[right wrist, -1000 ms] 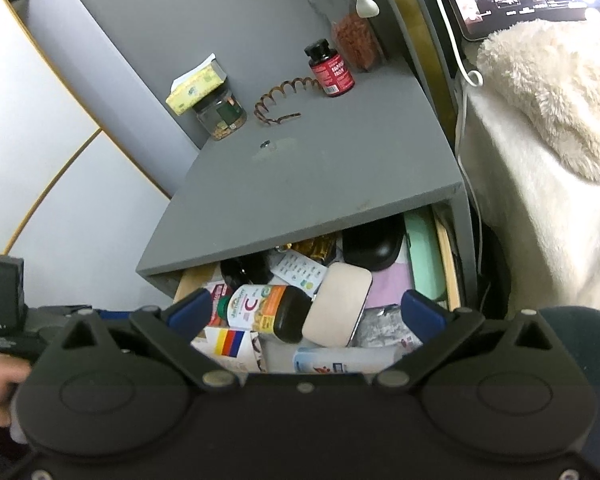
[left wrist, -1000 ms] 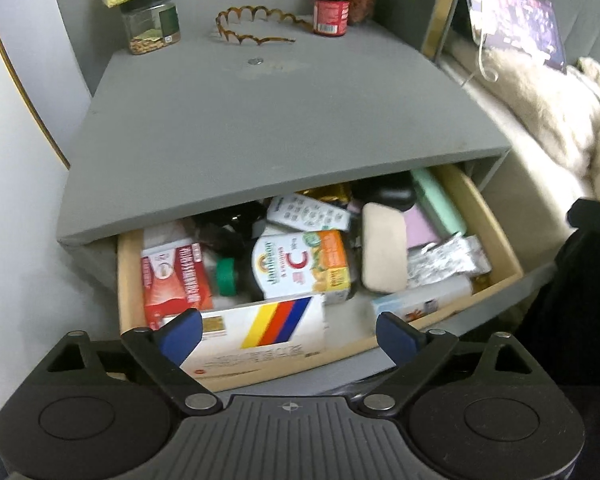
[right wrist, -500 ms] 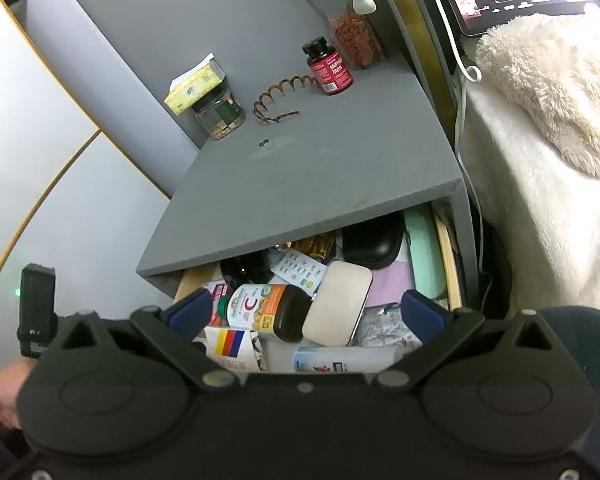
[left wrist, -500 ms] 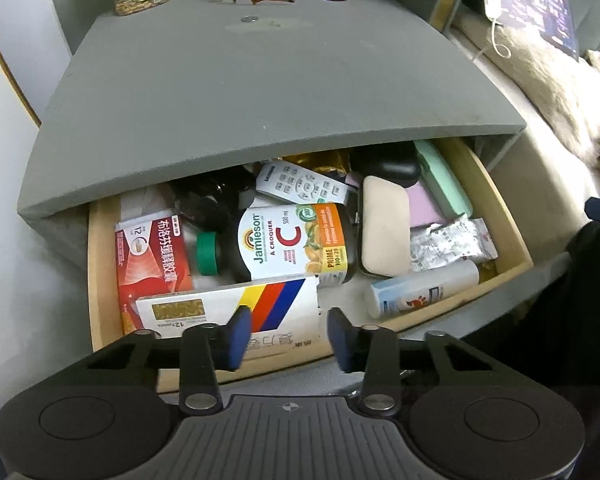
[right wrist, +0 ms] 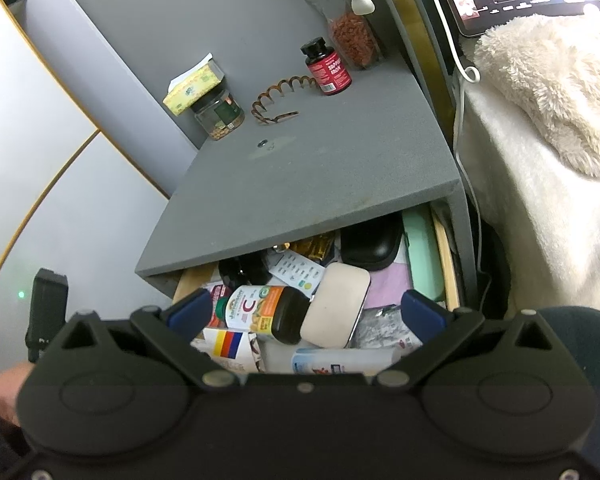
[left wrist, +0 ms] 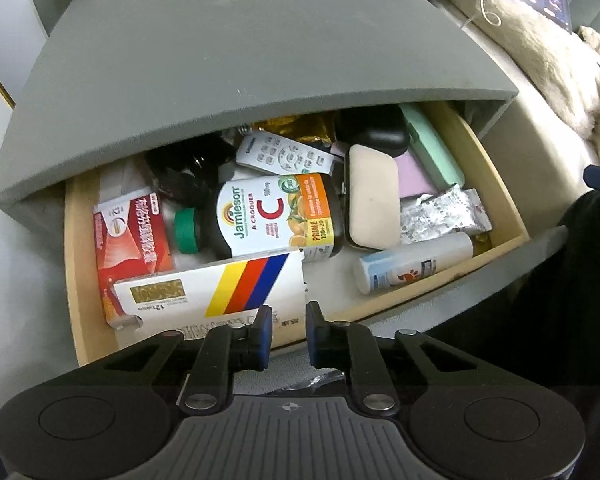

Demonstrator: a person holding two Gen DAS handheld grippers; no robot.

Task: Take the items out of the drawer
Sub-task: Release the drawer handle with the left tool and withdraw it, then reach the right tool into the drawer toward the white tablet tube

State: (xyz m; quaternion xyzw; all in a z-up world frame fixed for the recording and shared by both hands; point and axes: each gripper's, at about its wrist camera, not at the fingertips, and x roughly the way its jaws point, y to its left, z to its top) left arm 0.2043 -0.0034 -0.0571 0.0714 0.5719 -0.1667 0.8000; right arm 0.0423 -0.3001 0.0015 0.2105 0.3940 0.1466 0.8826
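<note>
The open drawer (left wrist: 496, 184) is crowded: a vitamin C bottle (left wrist: 268, 216) on its side, a white box with yellow, red and blue stripes (left wrist: 220, 292), a red box (left wrist: 130, 232), a remote (left wrist: 284, 154), a beige case (left wrist: 374, 200) and a white tube (left wrist: 416, 264). My left gripper (left wrist: 289, 330) points steeply down over the drawer's front rim by the striped box's near corner. Its jaws are closing to a narrow gap, and nothing is pinched between them. My right gripper (right wrist: 304, 312) hangs wide open above the drawer (right wrist: 446, 264), holding nothing.
The grey nightstand top (right wrist: 320, 160) carries a jar (right wrist: 220, 114), a hair clip (right wrist: 280, 96), a red-labelled bottle (right wrist: 328, 68) and a bag (right wrist: 352, 36) at the back. A bed with a fluffy blanket (right wrist: 548, 92) lies right. A hand (right wrist: 0, 396) shows lower left.
My left gripper's jaws have gone from wide apart to a narrow gap while it dropped closer and tipped down over the drawer front. The right gripper has stayed still.
</note>
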